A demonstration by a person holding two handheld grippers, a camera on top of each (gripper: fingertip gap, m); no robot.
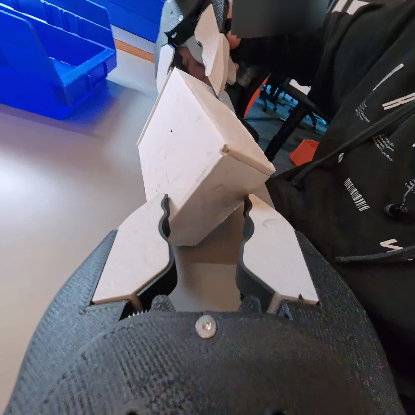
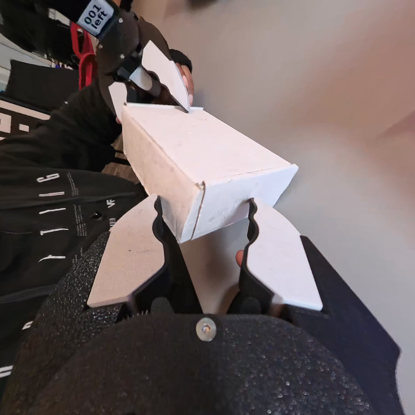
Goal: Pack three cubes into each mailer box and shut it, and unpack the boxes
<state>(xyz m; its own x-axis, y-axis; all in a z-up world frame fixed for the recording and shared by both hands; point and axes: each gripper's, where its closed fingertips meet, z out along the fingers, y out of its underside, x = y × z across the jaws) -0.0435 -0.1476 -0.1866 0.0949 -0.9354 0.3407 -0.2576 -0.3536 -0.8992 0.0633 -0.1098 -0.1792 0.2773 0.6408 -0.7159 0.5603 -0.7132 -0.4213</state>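
A closed white mailer box [image 1: 190, 152] is held tilted in the air above the pale table [image 1: 56, 213], one gripper at each end. My left gripper [image 1: 206, 197] is shut on its near end. My right gripper [image 1: 188, 89] shows at the far end, its fingers on either side of the box. In the right wrist view the box [image 2: 202, 152] has its near corner between the fingers of my right gripper [image 2: 204, 198], which is shut on it. My left gripper [image 2: 152, 112] clamps the far end there. No cubes are in view.
Blue plastic bins [image 1: 56, 56] stand on the table at the far left. The person's black hooded top [image 1: 359, 179] fills the right side. An orange object [image 1: 304, 151] lies on the floor beyond the table edge, near black chair legs [image 1: 287, 125]. The gap from one gripper's tips to the other's is roughly 12 cm.
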